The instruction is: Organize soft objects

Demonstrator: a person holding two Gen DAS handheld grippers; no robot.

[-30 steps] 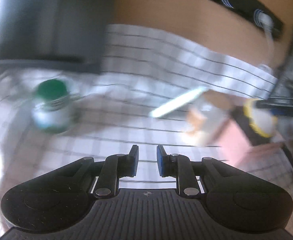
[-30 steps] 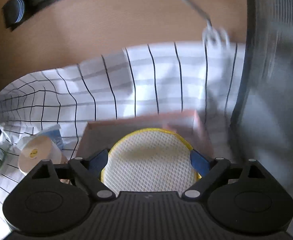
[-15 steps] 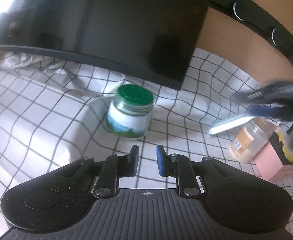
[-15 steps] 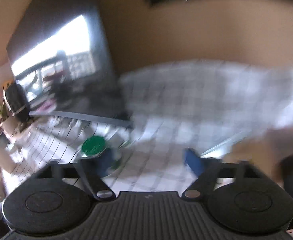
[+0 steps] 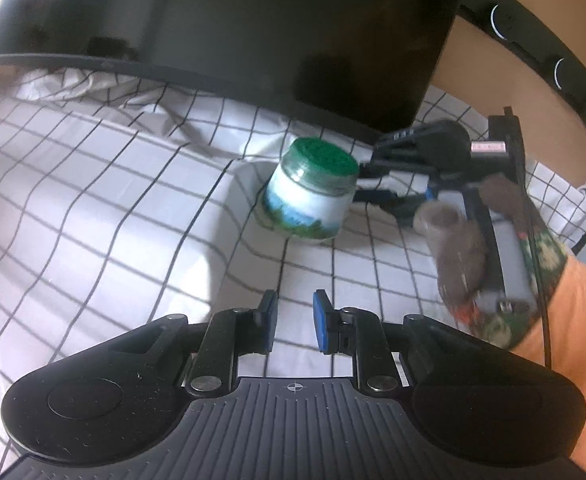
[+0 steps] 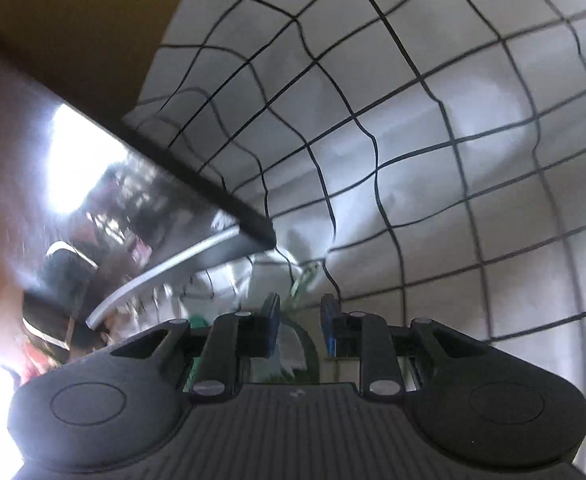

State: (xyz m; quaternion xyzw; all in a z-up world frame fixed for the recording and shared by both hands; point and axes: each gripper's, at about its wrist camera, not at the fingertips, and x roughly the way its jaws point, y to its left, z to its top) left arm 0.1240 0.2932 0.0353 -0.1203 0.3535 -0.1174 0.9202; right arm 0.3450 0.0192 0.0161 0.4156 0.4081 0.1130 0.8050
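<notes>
A glass jar with a green lid point(image 5: 309, 192) stands on the checked cloth point(image 5: 93, 200) in front of a black monitor. My left gripper point(image 5: 295, 324) hovers short of the jar, its pads a narrow gap apart with nothing between them. In the left wrist view my right gripper point(image 5: 373, 184), held by a gloved hand point(image 5: 461, 252), reaches the jar's right side at lid height. In the blurred right wrist view the right gripper point(image 6: 299, 324) is closing to a narrow gap. Blurred green and white show below its fingers, and nothing is gripped.
The black monitor point(image 5: 233, 20) fills the back, and its lower edge point(image 6: 213, 200) runs close past the right gripper. A dark rail with white rings point(image 5: 533, 48) runs along the tan wall. An orange sleeve point(image 5: 581, 320) comes in from the right. The cloth is rumpled behind the jar.
The right gripper let go of the yellow mesh pad in the pink box, swung left to the green-lidded jar, and its jaws narrowed. The left gripper moved nearer the jar, gap unchanged.
</notes>
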